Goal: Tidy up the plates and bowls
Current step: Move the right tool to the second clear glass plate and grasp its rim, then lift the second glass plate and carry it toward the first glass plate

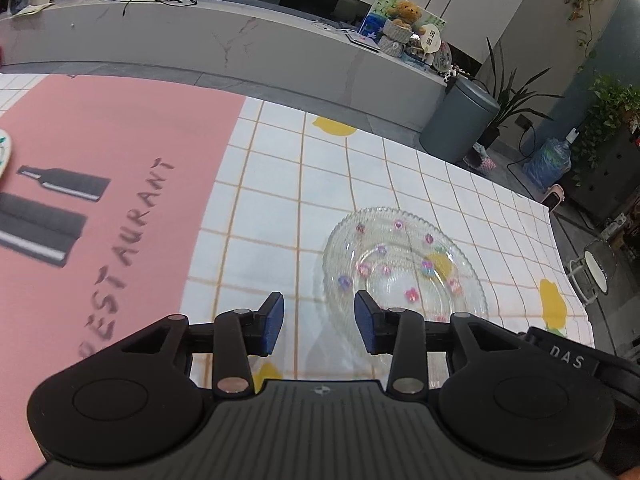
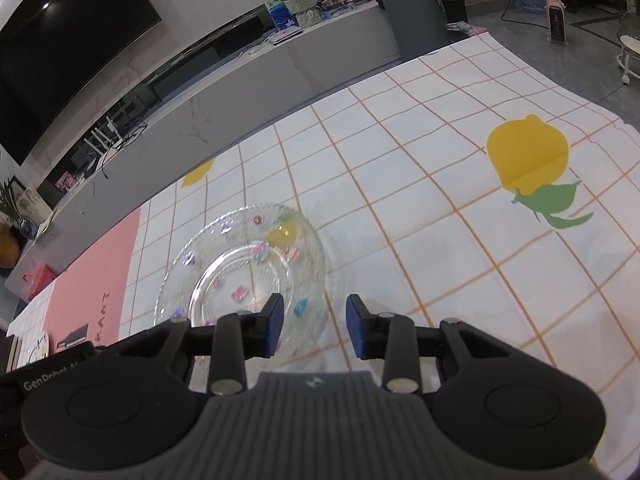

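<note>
**Two grippers above a glass plate**

While both tools tilt downward toward the table, we see the left gripper [image 1: 319, 322] with its blue pads parted and nothing between them; the cloth shows through the gap. We see the right gripper [image 2: 315, 326] likewise parted, its pads pressing on nothing. In the left wrist view the glass plate [image 1: 400, 268] lies just ahead and to the right of the gap, its near rim passing behind the right-hand pad. In the right wrist view the same plate [image 2: 244, 268] lies ahead and to the left, its near rim behind the left-hand pad. Whether either pad touches the rim we cannot tell.

We note that the plate is clear, with small coloured flower marks and a beaded edge, and holds nothing. It rests flat on a checked tablecloth [image 1: 360, 184] printed with yellow fruit. A pink mat [image 1: 112, 152] lettered RESTAURANT lies to the left, well apart from the plate. Beyond the table we mark a grey bin [image 1: 460, 120] and a long counter [image 1: 200, 36].
</note>
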### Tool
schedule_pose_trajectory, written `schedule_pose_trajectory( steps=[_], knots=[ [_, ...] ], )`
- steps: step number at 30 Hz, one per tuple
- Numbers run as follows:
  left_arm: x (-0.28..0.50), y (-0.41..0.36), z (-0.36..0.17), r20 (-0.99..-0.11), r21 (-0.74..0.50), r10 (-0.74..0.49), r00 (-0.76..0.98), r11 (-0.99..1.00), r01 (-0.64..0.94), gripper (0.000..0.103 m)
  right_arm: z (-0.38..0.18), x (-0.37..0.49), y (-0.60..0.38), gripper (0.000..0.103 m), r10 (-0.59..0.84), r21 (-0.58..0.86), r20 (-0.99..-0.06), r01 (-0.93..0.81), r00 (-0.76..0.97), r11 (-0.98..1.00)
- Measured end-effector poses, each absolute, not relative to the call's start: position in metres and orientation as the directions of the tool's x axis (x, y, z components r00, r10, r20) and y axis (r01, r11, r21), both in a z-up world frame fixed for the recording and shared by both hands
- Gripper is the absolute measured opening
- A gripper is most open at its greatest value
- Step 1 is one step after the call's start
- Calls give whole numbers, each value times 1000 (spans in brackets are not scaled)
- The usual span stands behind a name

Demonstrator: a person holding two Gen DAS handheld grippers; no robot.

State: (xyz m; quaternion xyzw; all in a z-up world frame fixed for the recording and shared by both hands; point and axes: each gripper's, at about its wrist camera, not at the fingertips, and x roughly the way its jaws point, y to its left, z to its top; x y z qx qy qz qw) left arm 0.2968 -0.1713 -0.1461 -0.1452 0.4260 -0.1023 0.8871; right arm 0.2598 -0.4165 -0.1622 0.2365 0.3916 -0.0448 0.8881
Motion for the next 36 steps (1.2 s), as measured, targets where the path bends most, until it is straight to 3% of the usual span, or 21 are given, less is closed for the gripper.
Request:
schedule_pose_trajectory(
  steps=[5, 9, 13, 16, 36],
  knots=[
    [307, -172, -153, -713, -366, -318, 625, 929, 54, 45, -165, 265, -420, 33, 125, 408, -703, 254, 700, 877],
    [312, -177, -154, -702, -362, -326, 633, 929, 77, 45, -169, 268, -423, 22, 160, 450, -688, 243, 708, 859],
    [314, -182, -156, -703, -358, -332, 628, 929, 91, 20, -171, 266, -423, 16, 154, 446, -677, 235, 720, 863],
    [312, -181, -156, -703, -351, -324, 633, 932, 87, 16, -174, 264, -428, 9, 161, 474, -668, 249, 726, 845],
    [266, -153, -127, -696, -380, -315, 645, 924, 40, 12, -155, 235, -417, 8, 242, 519, -663, 202, 708, 830]
  ],
)
